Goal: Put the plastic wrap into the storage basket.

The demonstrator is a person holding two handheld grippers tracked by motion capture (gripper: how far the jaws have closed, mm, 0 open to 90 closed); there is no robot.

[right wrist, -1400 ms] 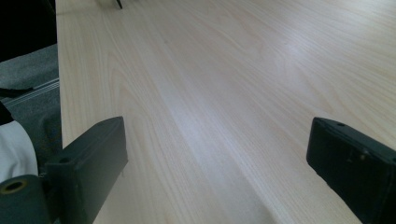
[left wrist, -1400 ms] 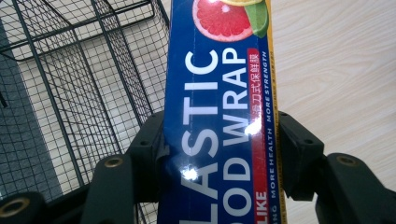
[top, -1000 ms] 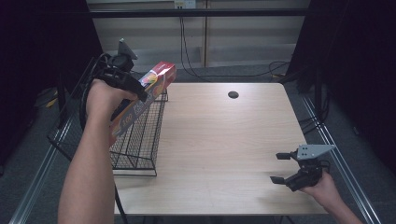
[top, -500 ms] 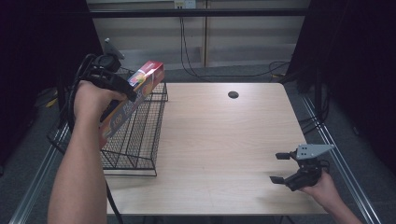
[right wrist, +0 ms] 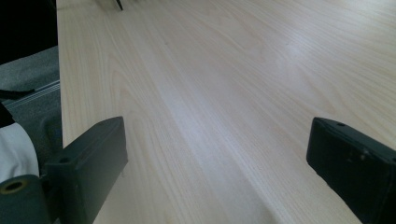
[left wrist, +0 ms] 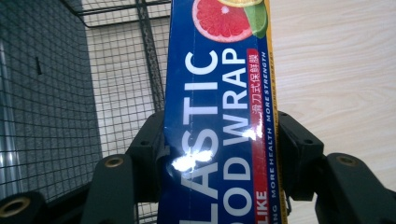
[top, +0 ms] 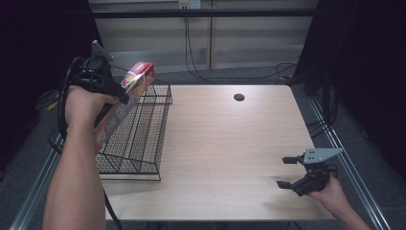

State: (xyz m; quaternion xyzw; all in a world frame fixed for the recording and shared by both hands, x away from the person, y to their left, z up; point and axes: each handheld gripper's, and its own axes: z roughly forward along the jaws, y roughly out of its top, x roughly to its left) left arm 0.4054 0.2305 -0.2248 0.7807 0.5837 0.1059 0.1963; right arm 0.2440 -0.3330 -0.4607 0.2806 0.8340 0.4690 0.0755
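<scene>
The left gripper (left wrist: 219,154) has its two black jaws pressed tight on both sides of a long blue cardboard box of plastic food wrap (left wrist: 224,112). The box has big white letters and a picture of cut fruit. In the high view the left gripper (top: 122,96) holds this box (top: 128,98) up at a slant over the black wire basket (top: 139,139), which sits on the left side of the light wooden table (top: 230,143). The red end of the box points up and away.

The right gripper (top: 287,172) rests low near the table's front right corner. Its jaws are wide apart and hold nothing. A small dark round hole (top: 239,97) sits near the far edge of the table.
</scene>
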